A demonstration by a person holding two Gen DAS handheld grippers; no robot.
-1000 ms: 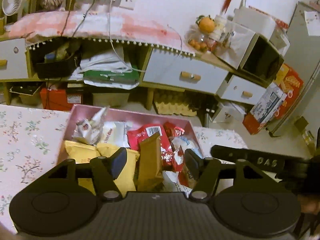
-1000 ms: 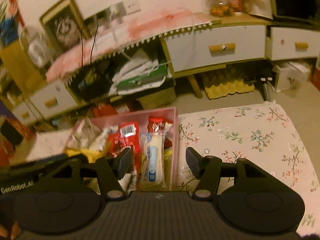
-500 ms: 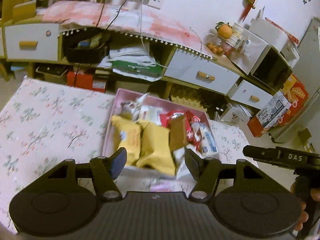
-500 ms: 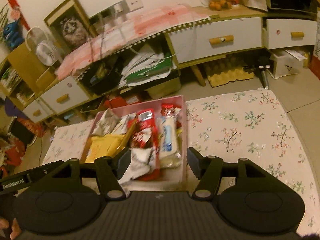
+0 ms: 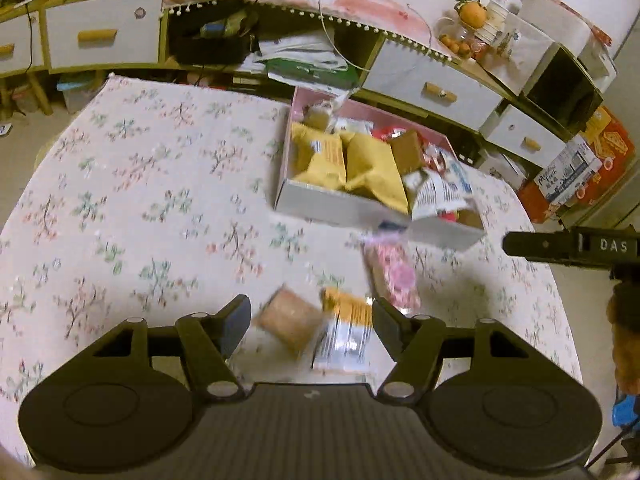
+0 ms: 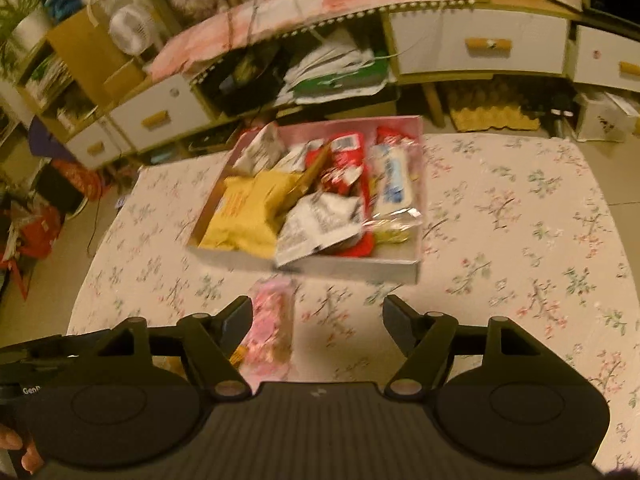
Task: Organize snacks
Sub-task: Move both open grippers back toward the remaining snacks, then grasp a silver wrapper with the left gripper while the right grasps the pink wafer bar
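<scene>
Three loose snacks lay on the floral tablecloth (image 5: 132, 184) in front of the pink-lined snack box (image 5: 360, 210): a pink wrapped bar (image 5: 390, 270) just beside the box's near wall, an orange-and-white sachet (image 5: 346, 328), and a small tan packet (image 5: 292, 320) touching or nearly touching the sachet. All three appeared light, thin and crinkly, their film wrappers probably slippery and easily crushed; a hold across the flat middle of each pack, or on a crimped end seal, seemed safest. The box was already crowded with yellow bags (image 5: 340, 160), red wrappers (image 6: 344, 160), a white bar with blue lettering (image 6: 394, 182) and a grey-printed packet (image 6: 320, 224) draped over its front edge, so further items would likely need to be laid on top gently. The left gripper (image 5: 310, 320) hovered with its jaws spread wide, the tan packet and the sachet framed between its fingers (image 5: 236, 316); it gripped nothing, and contact with either pack could not be determined. The right gripper (image 6: 316, 322) was equally wide apart and empty, above the cloth, with the pink bar showing just inside its left finger. A low cabinet with white drawers (image 6: 480, 46) stood beyond the table.
</scene>
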